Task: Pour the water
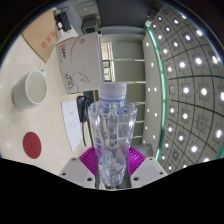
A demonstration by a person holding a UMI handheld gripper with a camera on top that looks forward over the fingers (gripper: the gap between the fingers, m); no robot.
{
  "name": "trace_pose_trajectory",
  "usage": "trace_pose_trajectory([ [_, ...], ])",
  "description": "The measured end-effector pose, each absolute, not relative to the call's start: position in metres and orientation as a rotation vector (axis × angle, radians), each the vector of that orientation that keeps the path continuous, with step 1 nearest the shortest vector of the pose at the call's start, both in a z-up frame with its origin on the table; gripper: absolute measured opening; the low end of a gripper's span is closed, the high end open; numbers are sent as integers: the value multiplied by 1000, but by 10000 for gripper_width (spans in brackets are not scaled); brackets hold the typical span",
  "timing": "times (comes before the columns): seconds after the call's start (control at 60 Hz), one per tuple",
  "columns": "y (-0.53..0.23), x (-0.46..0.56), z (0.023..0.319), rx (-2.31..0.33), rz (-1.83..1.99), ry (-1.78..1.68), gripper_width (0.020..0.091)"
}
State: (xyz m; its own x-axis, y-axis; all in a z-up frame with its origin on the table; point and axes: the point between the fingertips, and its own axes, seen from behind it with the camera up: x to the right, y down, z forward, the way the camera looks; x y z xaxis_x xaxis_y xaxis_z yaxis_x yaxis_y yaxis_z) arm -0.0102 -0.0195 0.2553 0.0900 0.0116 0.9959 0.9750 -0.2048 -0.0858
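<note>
Cup: the white cup point(30, 90) sits on the pale table point(60, 140), off to the left of your fingers and a little beyond them, well apart from the bottle. Its mouth faces up. I cannot tell whether anything is in it.

Red disc: a round red item point(33, 145) lies on the table nearer to you than the cup, also left of the fingers. What it is, I cannot tell.

Papers: printed sheets and a brown envelope point(45, 40) lie beyond the cup, clear of your path.

Bottle: the clear plastic bottle point(112, 140) stands between your fingers, long axis upright and pointing away from you, white cap point(113, 94) on top. It is ribbed and see-through; the water level is hard to read.

Gripper: your gripper point(113, 165) looks closed on the bottle's lower body, the purple pads point(92, 160) pressing both sides.

Key relation: the cup lies to the left of the bottle, so by my judgement you need to carry left before you tip.

Cap: it appears to be on; pouring would need it off.

Dotted wall: a curved panel with light spots point(190, 80) rises to the right, away from the work.
</note>
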Motion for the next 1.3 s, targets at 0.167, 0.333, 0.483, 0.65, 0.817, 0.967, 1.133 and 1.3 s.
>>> trace_pose_trajectory([
  [0.167, -1, -42, 237, -1189, -1535, -1312, 354],
  [0.333, 10, -54, 216, -1065, -1663, -1475, 353],
  [0.483, 14, -61, 205, -1014, -1683, -1552, 353],
  [0.65, 16, -57, 205, -1068, -1641, -1527, 353],
  [0.817, 11, -47, 214, -1275, -1429, -1342, 352],
  [0.967, 0, -45, 219, -1487, -1085, -1093, 354],
  [1.133, -8, -53, 210, -1666, -663, -822, 355],
  [1.3, -12, -57, 171, -1846, -223, -566, 353],
])
